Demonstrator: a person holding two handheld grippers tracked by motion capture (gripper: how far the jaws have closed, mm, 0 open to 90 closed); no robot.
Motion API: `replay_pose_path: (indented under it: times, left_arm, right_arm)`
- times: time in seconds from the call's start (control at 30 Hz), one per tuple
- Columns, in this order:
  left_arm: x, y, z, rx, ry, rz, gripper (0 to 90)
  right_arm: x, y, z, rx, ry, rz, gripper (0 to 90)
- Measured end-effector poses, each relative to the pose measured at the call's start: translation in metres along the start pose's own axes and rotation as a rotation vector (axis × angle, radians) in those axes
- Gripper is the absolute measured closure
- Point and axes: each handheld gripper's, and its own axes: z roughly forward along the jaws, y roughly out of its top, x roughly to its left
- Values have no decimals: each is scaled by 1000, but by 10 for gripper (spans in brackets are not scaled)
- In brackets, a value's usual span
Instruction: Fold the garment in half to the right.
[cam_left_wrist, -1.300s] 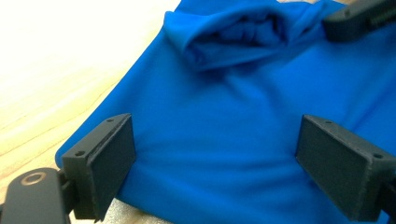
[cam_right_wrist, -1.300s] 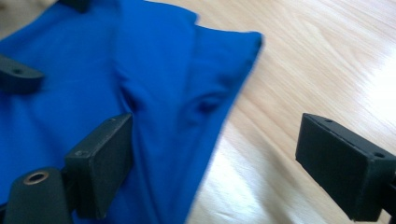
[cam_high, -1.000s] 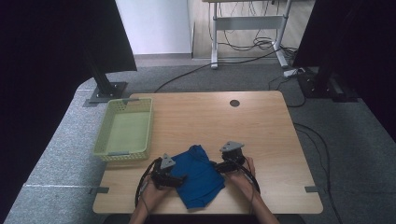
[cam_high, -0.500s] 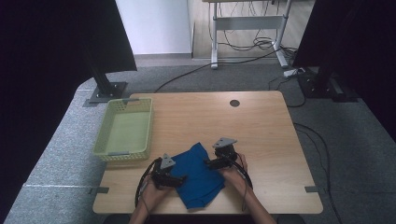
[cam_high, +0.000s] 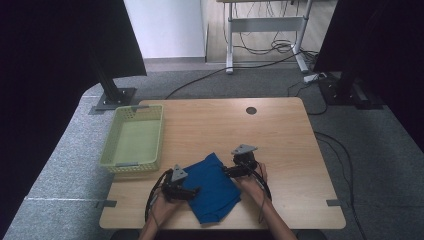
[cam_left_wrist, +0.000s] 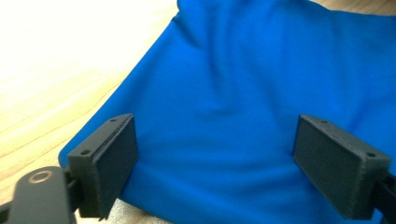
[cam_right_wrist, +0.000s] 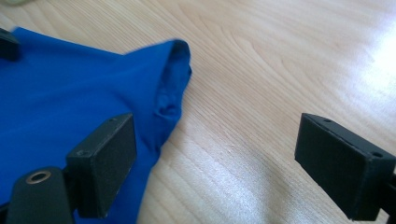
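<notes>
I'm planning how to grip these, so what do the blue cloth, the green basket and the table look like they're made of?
Blue cloth: soft, matte, thin knit fabric by the look of it; it lies in gentle wrinkles with a stitched hem.
Green basket: probably moulded plastic, with perforated walls and a slight sheen.
Table: wood or wood-look laminate, smooth, with visible grain and glare.

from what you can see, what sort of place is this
Probably a lab or office workspace: a plain wooden table on grey carpet, loose cables under a desk frame behind, and dark screens at the sides.
</notes>
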Motion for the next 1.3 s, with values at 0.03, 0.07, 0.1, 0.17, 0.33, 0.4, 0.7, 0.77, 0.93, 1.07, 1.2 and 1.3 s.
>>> replay_pose_path:
  times: [0.03,0.07,0.1,0.17,0.33,0.4,0.7,0.77,0.93,1.07,1.2,1.3]
  left_arm:
    - [0,0,0,0,0,0,154]
    - [0,0,0,0,0,0,154]
    - [-2,2,-4,-12,7,7,154]
    - [-2,2,-4,-12,7,7,149]
    - [1,4,-13,-30,8,-3,130]
    - [2,3,-13,-28,11,-2,129]
    - [6,1,-25,-41,31,-4,122]
    - [8,0,-28,-41,36,-7,122]
    - [14,-9,-35,-37,51,-26,124]
    - [18,-14,-39,-38,59,-36,123]
    - [22,-19,-45,-39,68,-49,123]
    - [24,-23,-47,-35,71,-56,124]
  right_arm:
    - [0,0,0,0,0,0,125]
    - [1,1,-3,-4,5,-3,125]
    - [1,1,-3,-4,5,-3,124]
    - [2,1,-11,-11,20,-16,124]
    - [-1,-6,-22,1,41,-36,105]
    - [-1,-7,-24,2,43,-35,105]
    - [-11,-24,-48,-3,36,-29,105]
    - [-12,-26,-51,-2,33,-29,105]
    - [-17,-37,-65,-2,22,-23,105]
    - [-19,-40,-69,-2,17,-20,105]
    - [-26,-52,-82,-1,-2,-5,105]
    - [-29,-57,-87,-2,-8,0,105]
